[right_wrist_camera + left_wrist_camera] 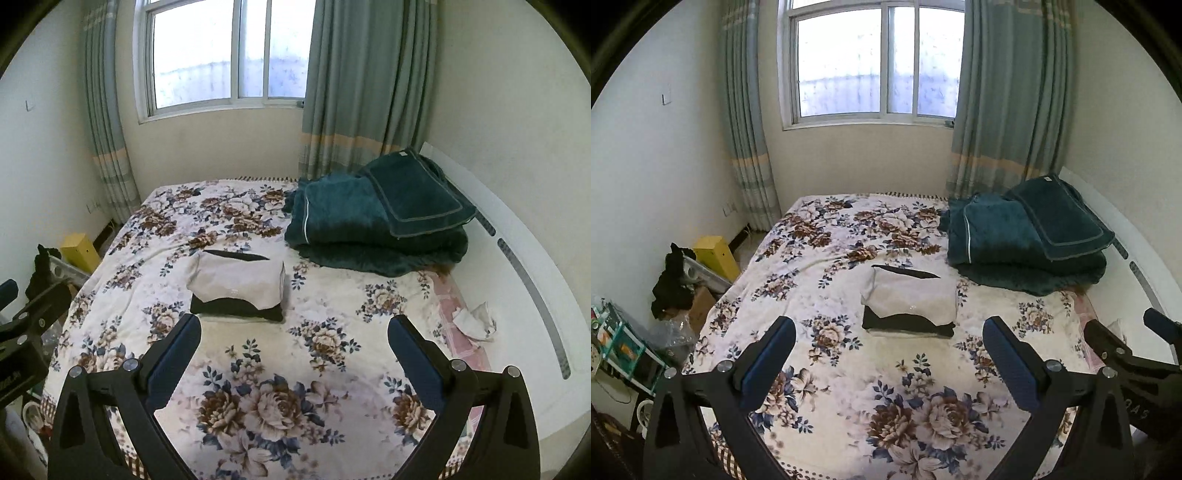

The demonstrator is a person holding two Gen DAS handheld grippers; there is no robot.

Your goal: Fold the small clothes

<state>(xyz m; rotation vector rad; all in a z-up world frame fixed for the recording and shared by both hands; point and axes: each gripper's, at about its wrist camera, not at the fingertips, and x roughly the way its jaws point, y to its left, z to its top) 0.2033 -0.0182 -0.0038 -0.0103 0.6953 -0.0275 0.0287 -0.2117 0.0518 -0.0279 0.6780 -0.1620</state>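
Observation:
A small stack of folded clothes (909, 302), white-grey on top and black beneath, lies in the middle of the floral bedspread (849, 406). It also shows in the right wrist view (238, 286). My left gripper (888, 334) is open and empty, held above the bed just short of the stack. My right gripper (294, 328) is open and empty, held to the right of the stack's near edge. The right gripper shows at the right edge of the left wrist view (1126, 354).
A folded dark green blanket with a pillow (376, 218) lies at the bed's far right by the white headboard (517, 251). Crumpled tissue (476, 319) lies on a pink strip at the bed's right edge. A yellow box (716, 256), black cloth and clutter stand on the floor left.

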